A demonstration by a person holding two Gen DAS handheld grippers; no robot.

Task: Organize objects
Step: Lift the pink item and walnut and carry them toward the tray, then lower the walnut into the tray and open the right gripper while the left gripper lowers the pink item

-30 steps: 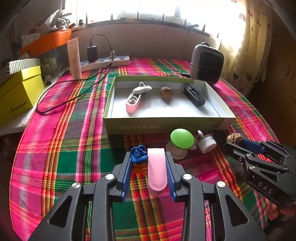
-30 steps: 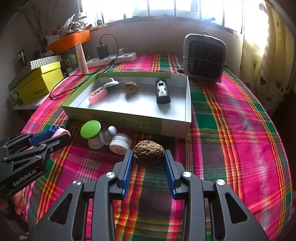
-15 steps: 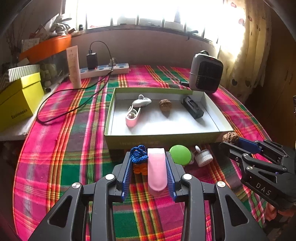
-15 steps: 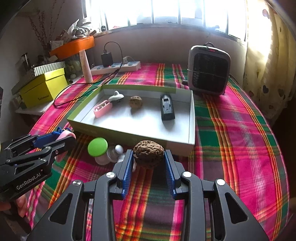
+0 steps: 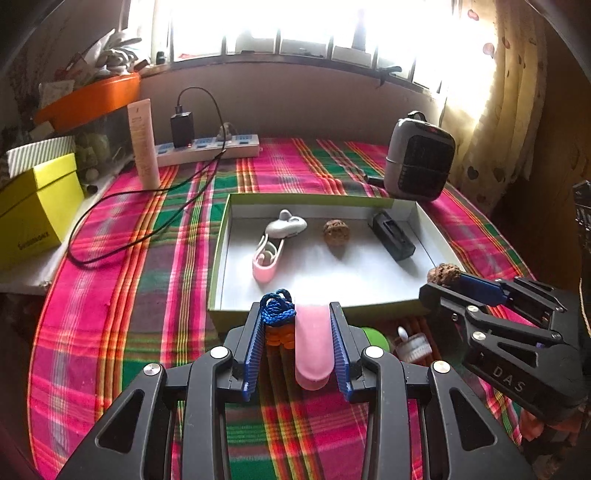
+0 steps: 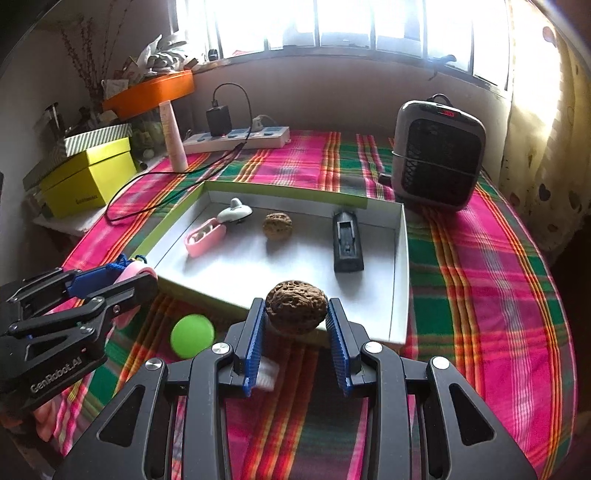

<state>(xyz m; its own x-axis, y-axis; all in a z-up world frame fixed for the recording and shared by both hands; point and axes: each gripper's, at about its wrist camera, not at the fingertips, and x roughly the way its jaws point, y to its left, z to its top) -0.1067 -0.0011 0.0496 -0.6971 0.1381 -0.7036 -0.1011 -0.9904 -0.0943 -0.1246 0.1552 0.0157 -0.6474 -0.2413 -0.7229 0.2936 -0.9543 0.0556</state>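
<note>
Daylight pours in from the window point(image 5: 295, 29) at 12 o'clock and it's totally blown out, with glare on the curtain point(image 6: 535, 110) around 2. Corners go dark, fisheye bends the edges hard, soft shadows inside the tray point(image 5: 221, 254).
</note>
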